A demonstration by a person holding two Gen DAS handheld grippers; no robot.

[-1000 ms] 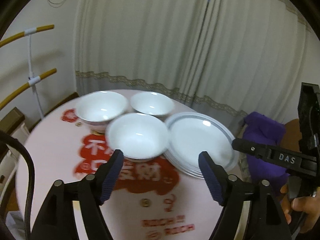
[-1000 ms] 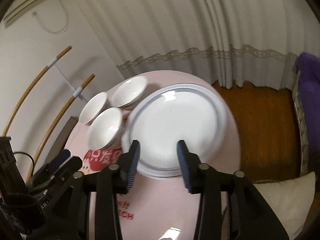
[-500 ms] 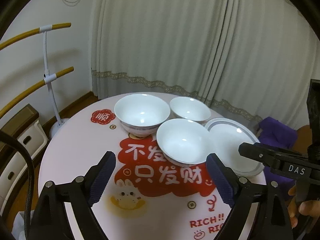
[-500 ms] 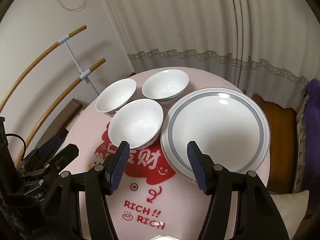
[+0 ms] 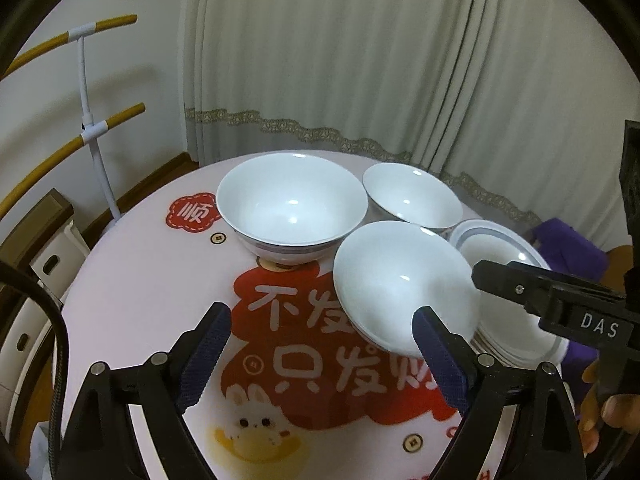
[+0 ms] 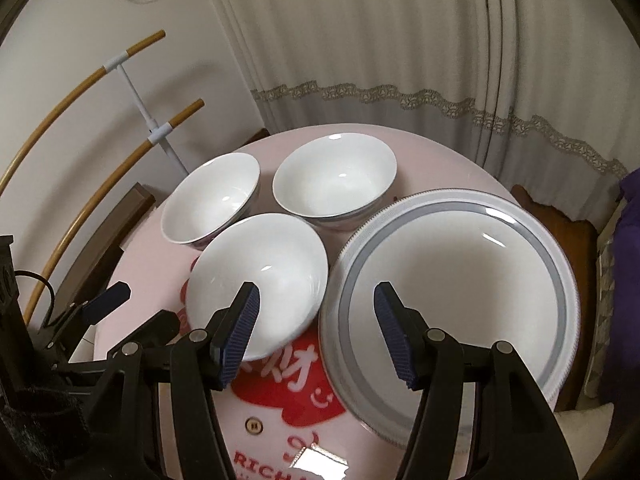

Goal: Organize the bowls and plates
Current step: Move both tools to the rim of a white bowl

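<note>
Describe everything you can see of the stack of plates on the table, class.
The stack of plates lies flat at the right side of the round table, beside the nearest bowl. The top plate is white and glossy like glazed ceramic, with a grey-blue band inside a finely patterned rim, and empty. Several rims show beneath it; the count is unclear. Nothing grips it.

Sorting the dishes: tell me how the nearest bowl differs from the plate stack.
The nearest bowl is deep, plain white inside and stands single; the plate stack is shallow, wider, grey-banded round the rim and several high. The bowl sits left of the stack. Both are white, empty and upright on the table.
</note>
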